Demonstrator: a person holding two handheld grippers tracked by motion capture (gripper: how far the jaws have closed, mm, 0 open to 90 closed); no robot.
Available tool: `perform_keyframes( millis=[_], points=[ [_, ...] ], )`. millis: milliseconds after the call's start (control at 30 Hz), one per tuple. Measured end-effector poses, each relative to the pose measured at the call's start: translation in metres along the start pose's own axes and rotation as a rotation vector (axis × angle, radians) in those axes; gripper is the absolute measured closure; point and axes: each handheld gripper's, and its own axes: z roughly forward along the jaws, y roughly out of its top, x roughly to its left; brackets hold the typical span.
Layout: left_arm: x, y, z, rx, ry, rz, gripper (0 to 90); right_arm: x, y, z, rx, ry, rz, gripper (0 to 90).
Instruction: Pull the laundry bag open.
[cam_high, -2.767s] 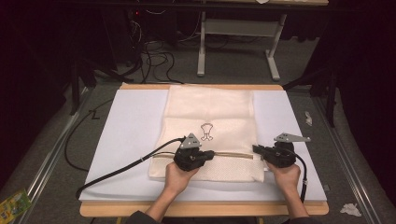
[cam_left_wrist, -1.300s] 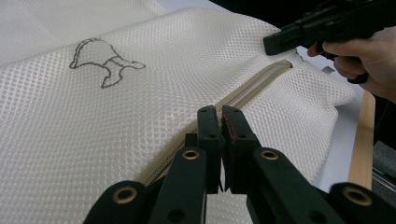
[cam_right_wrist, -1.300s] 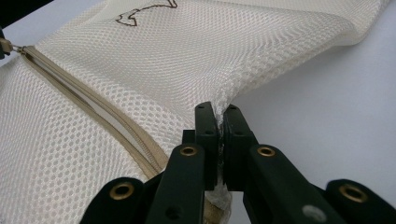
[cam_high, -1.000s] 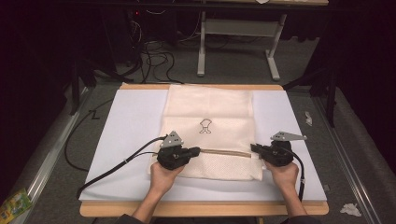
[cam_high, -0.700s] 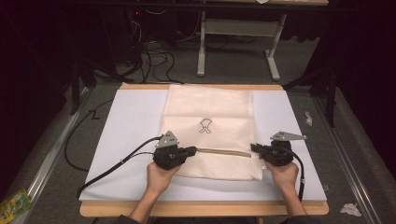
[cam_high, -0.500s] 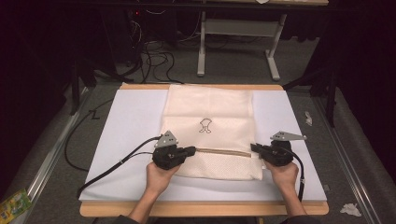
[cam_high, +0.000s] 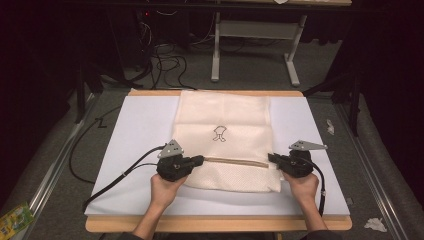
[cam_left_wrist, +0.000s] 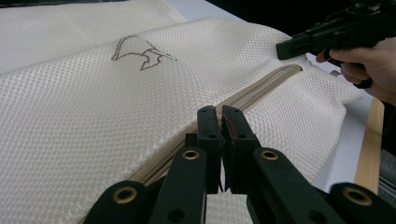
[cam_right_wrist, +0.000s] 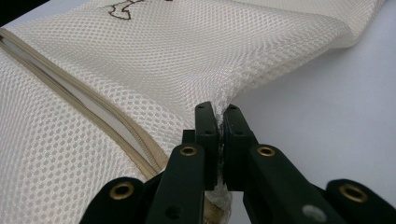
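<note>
Since the earliest frame the left tool (cam_high: 199, 160) has slid leftward along the zipper (cam_high: 235, 162), from near the middle of the mesh laundry bag (cam_high: 225, 120) to a spot close to the bag's left edge, and the zipper now gapes open between the two tools; the right tool (cam_high: 272, 158) has kept its place at the bag's right edge. Seen from the left gripper view, the left tool (cam_left_wrist: 220, 122) has its jaws pressed together right on the zipper line, seemingly pinching the slider, though the slider itself is hidden between the pads; the zipper (cam_left_wrist: 261, 88) runs straight away from its tips toward the right tool (cam_left_wrist: 285, 48) at the far end. In the right gripper view the right tool (cam_right_wrist: 219, 116) is clamped on a pinched-up fold of the mesh at the bag's edge, with the opened zipper (cam_right_wrist: 93, 109) running off to the left of its jaws and the bag's small printed emblem (cam_right_wrist: 122, 9) beyond. Most of the bag lies flat beyond both tools on the white sheet (cam_high: 135, 130) covering the desk (cam_high: 220, 223).
</note>
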Motion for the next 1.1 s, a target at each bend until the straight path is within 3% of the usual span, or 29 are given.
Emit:
perform_keyframes(
  millis=[500,1100],
  points=[
    [0.009,-0.001,-0.013,-0.028,0.009,-0.029,87.1,-0.002,0.0,-0.001,0.008,-0.01,0.01,88.2],
    [0.012,-0.002,-0.021,-0.037,0.018,-0.023,87.1,0.001,0.002,0.002,0.002,0.001,0.0,88.2]
  ],
)
